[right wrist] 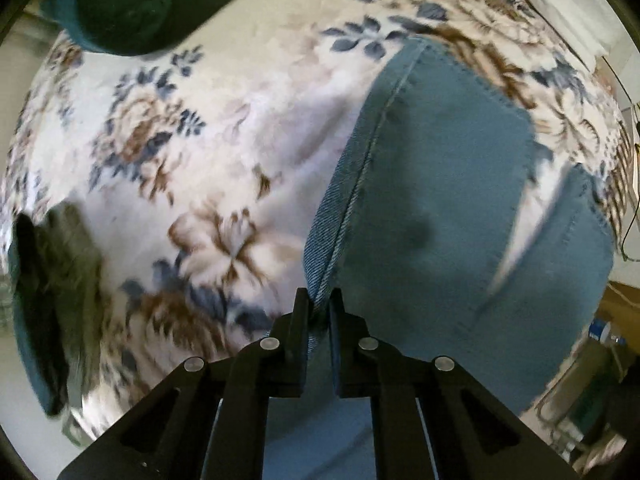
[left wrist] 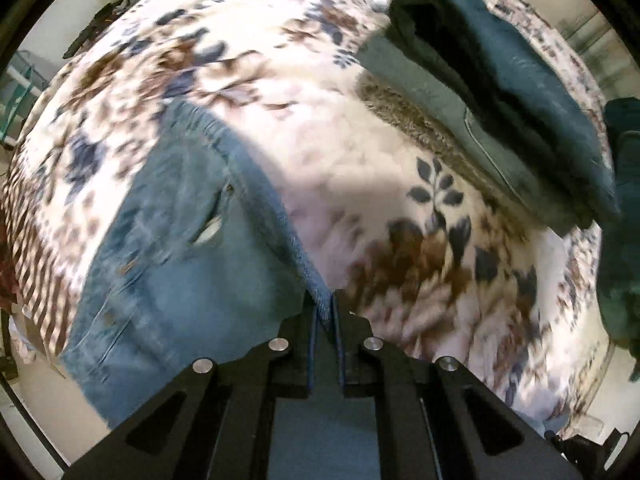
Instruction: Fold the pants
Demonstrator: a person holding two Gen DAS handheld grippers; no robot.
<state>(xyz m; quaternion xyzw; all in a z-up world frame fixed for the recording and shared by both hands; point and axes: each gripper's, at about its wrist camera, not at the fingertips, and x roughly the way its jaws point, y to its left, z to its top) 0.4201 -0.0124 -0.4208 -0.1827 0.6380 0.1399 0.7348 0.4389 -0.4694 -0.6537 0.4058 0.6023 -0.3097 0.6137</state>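
Observation:
Light blue jeans lie on a floral blanket; the waist and pocket end shows in the left wrist view. My left gripper is shut on the jeans' side seam and holds that edge up. In the right wrist view the leg end of the jeans hangs to the right, with its hem toward the far side. My right gripper is shut on the seam edge of the leg. Both views are blurred by motion.
A stack of folded dark green and grey clothes lies at the far right in the left wrist view. Dark green cloth sits at the top left in the right wrist view, and a dark furry garment at the left. The blanket covers the whole surface.

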